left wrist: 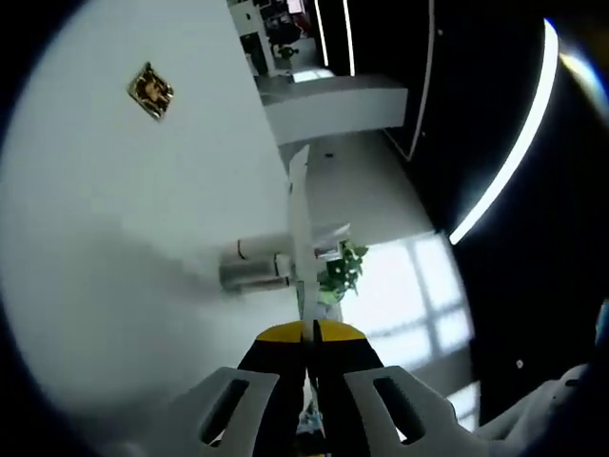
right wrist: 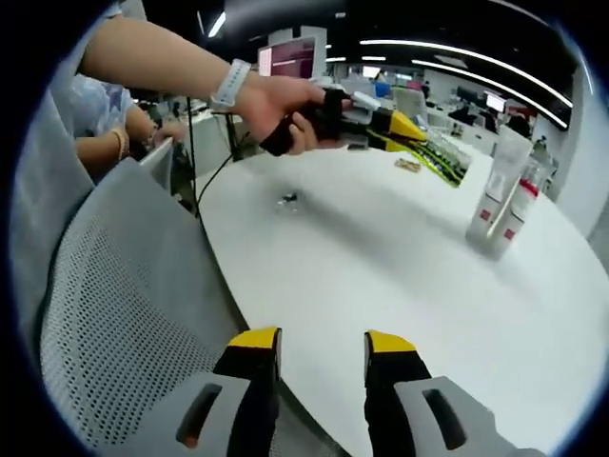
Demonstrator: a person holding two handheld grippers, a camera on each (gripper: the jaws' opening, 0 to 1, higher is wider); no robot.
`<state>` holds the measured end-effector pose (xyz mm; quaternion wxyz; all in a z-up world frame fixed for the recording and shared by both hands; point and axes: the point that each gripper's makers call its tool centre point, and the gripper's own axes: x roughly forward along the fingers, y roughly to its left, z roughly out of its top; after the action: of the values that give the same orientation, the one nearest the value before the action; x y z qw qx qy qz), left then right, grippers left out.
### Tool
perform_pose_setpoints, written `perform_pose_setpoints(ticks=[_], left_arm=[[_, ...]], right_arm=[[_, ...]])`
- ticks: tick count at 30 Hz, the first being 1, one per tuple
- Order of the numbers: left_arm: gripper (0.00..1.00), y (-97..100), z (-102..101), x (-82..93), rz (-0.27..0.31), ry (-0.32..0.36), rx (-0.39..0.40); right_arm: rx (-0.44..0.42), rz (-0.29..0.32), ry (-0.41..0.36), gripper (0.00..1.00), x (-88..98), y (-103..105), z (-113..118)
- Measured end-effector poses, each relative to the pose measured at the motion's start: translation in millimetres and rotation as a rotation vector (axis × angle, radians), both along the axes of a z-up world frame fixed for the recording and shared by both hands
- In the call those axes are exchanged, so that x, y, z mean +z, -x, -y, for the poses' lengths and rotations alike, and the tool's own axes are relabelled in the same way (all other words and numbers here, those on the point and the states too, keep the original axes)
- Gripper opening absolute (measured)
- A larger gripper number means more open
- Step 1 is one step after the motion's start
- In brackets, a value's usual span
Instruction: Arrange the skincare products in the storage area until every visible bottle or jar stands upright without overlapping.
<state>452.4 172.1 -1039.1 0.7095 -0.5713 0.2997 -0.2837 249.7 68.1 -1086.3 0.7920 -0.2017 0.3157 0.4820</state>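
Observation:
Two white tubes with red bands [right wrist: 497, 202] stand close together on the round white table [right wrist: 381, 276], at its far right. In the left gripper view, which is rolled sideways, the same tubes [left wrist: 259, 264] appear horizontal. My left gripper [left wrist: 313, 331] is shut on a thin flat packet with a green leaf print [left wrist: 335, 273], seen edge-on. In the right gripper view a hand holds that left gripper [right wrist: 419, 133] over the far side of the table, with the packet [right wrist: 445, 160] sticking out toward the tubes. My right gripper [right wrist: 322, 345] is open with nothing between its jaws, at the table's near edge.
A small gold wrapper [left wrist: 150, 90] lies on the table [left wrist: 114, 219], also seen as the wrapper [right wrist: 409, 165] behind the packet. A tiny dark item [right wrist: 287, 199] lies mid-table. A grey mesh chair [right wrist: 105, 314] stands at the near left. Another person's arm [right wrist: 109, 143] shows behind it.

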Motion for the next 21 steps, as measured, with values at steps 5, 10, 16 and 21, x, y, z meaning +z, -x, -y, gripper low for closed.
perform_pose_setpoints(ticks=[5, 10, 16, 21], left_arm=[[0.0, -11.1, 4, -15.5, -0.036, -0.009, 0.012], [0.0, -18.2, 12, -26.6, -0.062, -0.04, 0.017], [0.0, -27.7, 17, -37.9, -0.08, -0.101, 0.015], [0.0, -36.6, 19, -49.9, -0.115, -0.146, 0.032]], right_arm=[[-0.007, 0.003, 0.011, 0.29, -2.2, -2, 1], [-0.019, 0.029, 0.002, 0.27, 1.8, -6, 2], [-0.023, 0.032, 0.018, 0.27, -0.6, -8, 4], [-0.026, 0.042, 0.029, 0.26, -0.5, -9, 6]])
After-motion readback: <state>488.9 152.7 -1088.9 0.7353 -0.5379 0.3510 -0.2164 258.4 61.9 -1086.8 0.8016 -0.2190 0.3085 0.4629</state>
